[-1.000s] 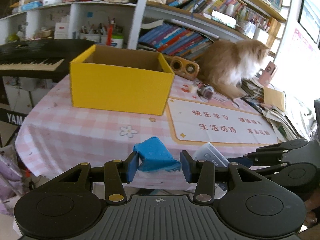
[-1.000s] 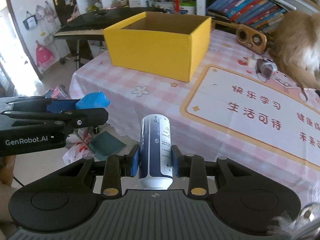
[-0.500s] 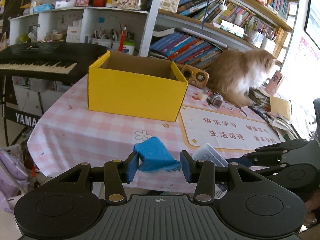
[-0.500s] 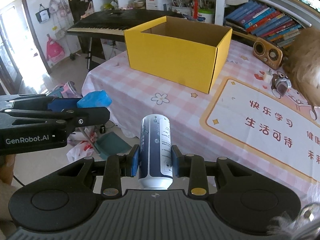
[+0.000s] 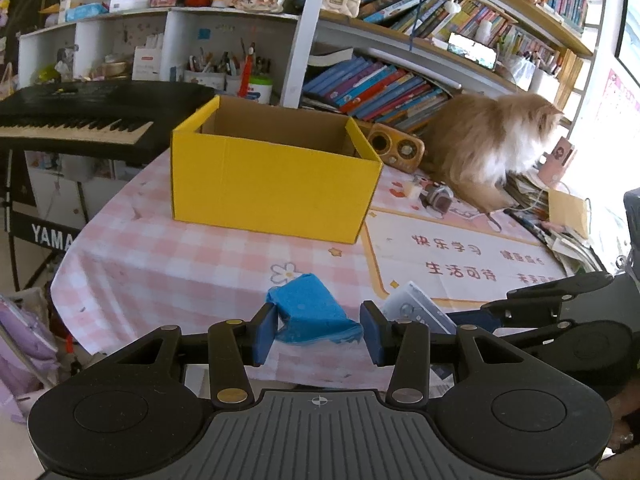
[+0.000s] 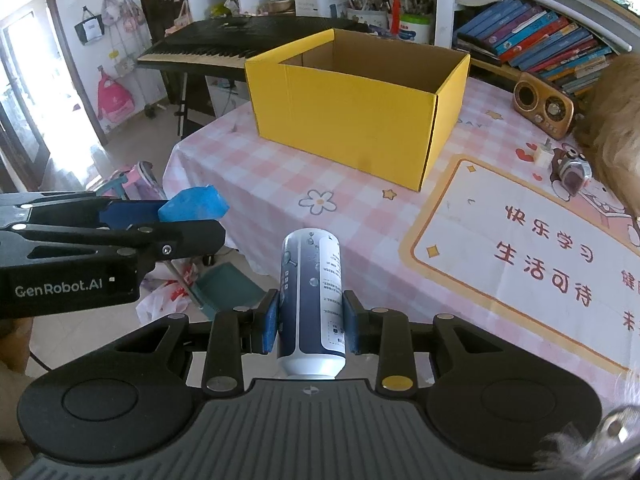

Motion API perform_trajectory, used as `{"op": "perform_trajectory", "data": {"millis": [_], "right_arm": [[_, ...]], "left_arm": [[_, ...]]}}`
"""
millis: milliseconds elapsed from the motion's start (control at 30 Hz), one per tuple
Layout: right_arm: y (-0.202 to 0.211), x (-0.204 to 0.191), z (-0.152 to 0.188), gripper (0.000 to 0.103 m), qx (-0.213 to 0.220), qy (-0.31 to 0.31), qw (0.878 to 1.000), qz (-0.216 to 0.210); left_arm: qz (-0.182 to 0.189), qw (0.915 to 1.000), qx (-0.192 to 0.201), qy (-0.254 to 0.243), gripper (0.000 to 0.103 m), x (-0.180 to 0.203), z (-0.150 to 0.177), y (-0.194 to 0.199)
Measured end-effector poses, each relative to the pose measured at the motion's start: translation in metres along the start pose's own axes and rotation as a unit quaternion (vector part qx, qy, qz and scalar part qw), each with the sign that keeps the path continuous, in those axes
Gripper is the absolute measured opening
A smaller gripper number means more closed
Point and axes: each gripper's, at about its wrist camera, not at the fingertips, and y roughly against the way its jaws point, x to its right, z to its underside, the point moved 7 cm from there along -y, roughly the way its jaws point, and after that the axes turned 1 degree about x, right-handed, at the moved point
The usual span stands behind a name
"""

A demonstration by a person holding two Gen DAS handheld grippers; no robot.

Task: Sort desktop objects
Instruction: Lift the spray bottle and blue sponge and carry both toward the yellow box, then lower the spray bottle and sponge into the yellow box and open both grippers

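Both claws loaded, carrying toward the yellow box.

Blue packet (image 5: 310, 312) clamped between the narrow-set pads of the left gripper (image 5: 318, 330), raised off the tablecloth near the table's near edge; white-and-navy bottle (image 6: 312, 304) pinched tight and nearly upright in the right gripper (image 6: 311, 328), just beside it. Yellow box (image 5: 272, 184) open-topped, apparently empty as far as visible, well apart and farther back on the pink checked table (image 5: 180, 264). Step in hand, by the look of it: transport of 2 items, not yet dropped. Next move likely calls for lifting above the box rim, then releasing inside. Beyond: wooden radio (image 5: 396, 150), small toy camera (image 5: 438, 198), cat (image 5: 488, 148), keyboard (image 5: 76, 124).
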Motion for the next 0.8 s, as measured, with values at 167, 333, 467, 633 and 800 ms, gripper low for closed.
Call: {"op": "perform_trajectory", "data": {"millis": [167, 333, 467, 633, 800], "right_arm": [[-0.01, 0.007, -0.014, 0.03, 0.003, 0.003, 1.0, -0.011], [-0.019, 0.018, -0.032, 0.03, 0.013, 0.008, 1.0, -0.018], [-0.023, 0.033, -0.055, 0.03, 0.028, 0.008, 0.999, -0.021], [-0.022, 0.053, -0.101, 0.03, 0.068, 0.007, 0.997, -0.03], [-0.02, 0.074, -0.154, 0.03, 0.116, 0.028, 0.992, -0.029]], "left_arm": [[-0.015, 0.9999, 0.003, 0.004, 0.044, -0.004, -0.013, -0.01], [-0.024, 0.9996, 0.014, 0.003, 0.044, -0.004, -0.032, -0.023], [-0.033, 0.9988, 0.035, 0.009, 0.044, -0.008, -0.057, -0.034], [-0.042, 0.9965, 0.072, -0.001, 0.044, -0.007, -0.097, -0.05], [-0.055, 0.9935, 0.099, -0.005, 0.044, -0.007, -0.135, -0.075]]}}
